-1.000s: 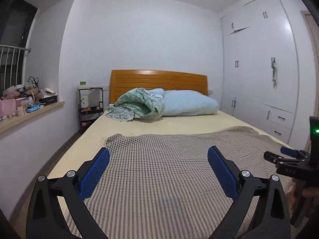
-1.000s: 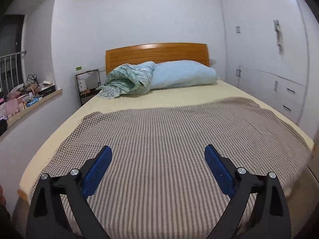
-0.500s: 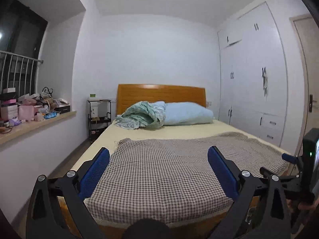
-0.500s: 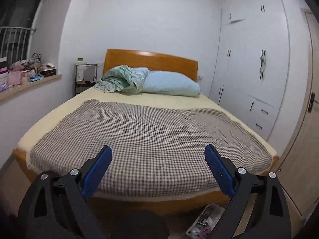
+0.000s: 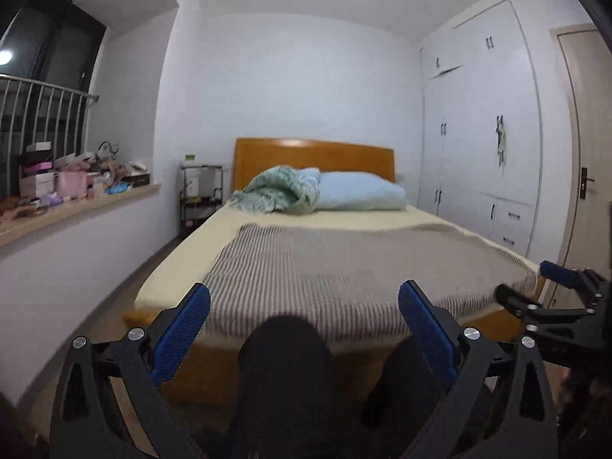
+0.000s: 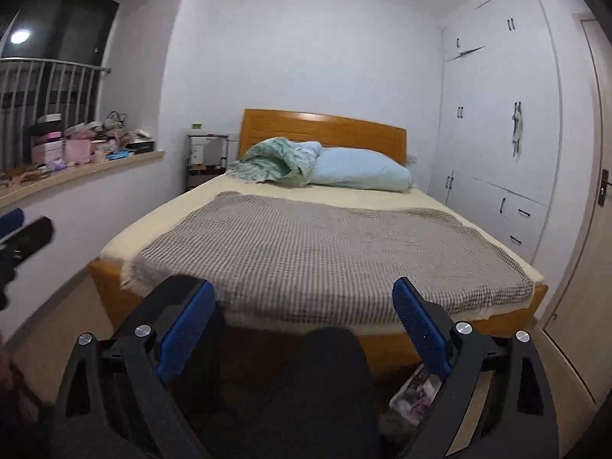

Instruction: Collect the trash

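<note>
Wrappers (image 6: 415, 392) lie on the floor at the bed's (image 6: 512, 300) right foot corner, half hidden behind the right tongs (image 6: 304, 323). Both tongs, left (image 5: 304, 325) too, gape wide and empty. Reaching low, I'd fear knocking the bedframe or a dark knee (image 6: 329, 367).

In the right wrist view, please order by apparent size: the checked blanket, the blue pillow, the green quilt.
1. Checked blanket, clearly largest, though also nearest.
2. Blue pillow and green quilt: they look alike in size, so I leave them unranked.
</note>
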Available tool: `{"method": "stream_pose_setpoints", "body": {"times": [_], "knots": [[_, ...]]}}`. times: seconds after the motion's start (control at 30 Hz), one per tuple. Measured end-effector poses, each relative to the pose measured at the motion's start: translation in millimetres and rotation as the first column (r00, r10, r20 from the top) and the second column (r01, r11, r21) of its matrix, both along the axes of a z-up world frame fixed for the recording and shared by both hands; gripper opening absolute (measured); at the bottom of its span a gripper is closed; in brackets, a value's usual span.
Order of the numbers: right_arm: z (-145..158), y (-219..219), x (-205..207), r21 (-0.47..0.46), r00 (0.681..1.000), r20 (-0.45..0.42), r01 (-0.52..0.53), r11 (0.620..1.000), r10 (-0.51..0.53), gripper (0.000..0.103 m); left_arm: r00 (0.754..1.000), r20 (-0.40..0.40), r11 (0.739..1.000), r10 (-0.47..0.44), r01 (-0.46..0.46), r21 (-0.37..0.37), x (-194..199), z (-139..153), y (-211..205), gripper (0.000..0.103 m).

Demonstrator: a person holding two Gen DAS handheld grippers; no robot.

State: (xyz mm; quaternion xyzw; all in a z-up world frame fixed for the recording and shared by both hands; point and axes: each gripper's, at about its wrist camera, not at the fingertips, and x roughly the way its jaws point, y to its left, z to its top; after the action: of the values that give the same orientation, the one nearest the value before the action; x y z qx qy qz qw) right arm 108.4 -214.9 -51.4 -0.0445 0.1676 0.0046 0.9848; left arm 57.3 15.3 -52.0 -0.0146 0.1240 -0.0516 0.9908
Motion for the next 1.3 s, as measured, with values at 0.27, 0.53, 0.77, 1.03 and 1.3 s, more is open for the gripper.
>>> {"method": "stream_pose_setpoints", "body": {"times": [0.27, 0.53, 0.77, 1.03, 1.3], "knots": [[-2.6, -2.8, -41.9, -0.010, 1.000, -0.012, 0.011, 1.000, -0.011, 0.090, 0.997, 0.076, 0.999, 0.031, -0.030, -0.013, -44.2, 21.7, 6.6, 0.096], [-6.0, 0.9, -51.6, 0.012, 0.999, 0.020, 0.024, 1.000, -0.025, 0.090, 0.996, 0.093, 0.999, -0.008, 0.003, 0.048, -37.0, 25.2, -3.4, 0.096], [-7.3, -0.4, -58.5, 0.033, 0.999, 0.032, 0.033, 0.999, -0.034, 0.090, 0.994, 0.105, 0.999, 0.007, -0.011, 0.044, -37.0, 27.5, -1.7, 0.096], [-5.1, -2.8, -61.7, 0.041, 0.998, 0.040, 0.039, 0.998, -0.041, 0.090, 0.993, 0.115, 0.999, 0.010, -0.015, 0.045, -37.9, 27.0, -3.1, 0.096], [-4.7, -1.5, -62.1, 0.048, 0.999, 0.029, 0.037, 0.998, -0.038, 0.090, 0.994, 0.110, 0.999, 0.007, -0.013, 0.050, -38.4, 25.5, -4.9, 0.096]]}}
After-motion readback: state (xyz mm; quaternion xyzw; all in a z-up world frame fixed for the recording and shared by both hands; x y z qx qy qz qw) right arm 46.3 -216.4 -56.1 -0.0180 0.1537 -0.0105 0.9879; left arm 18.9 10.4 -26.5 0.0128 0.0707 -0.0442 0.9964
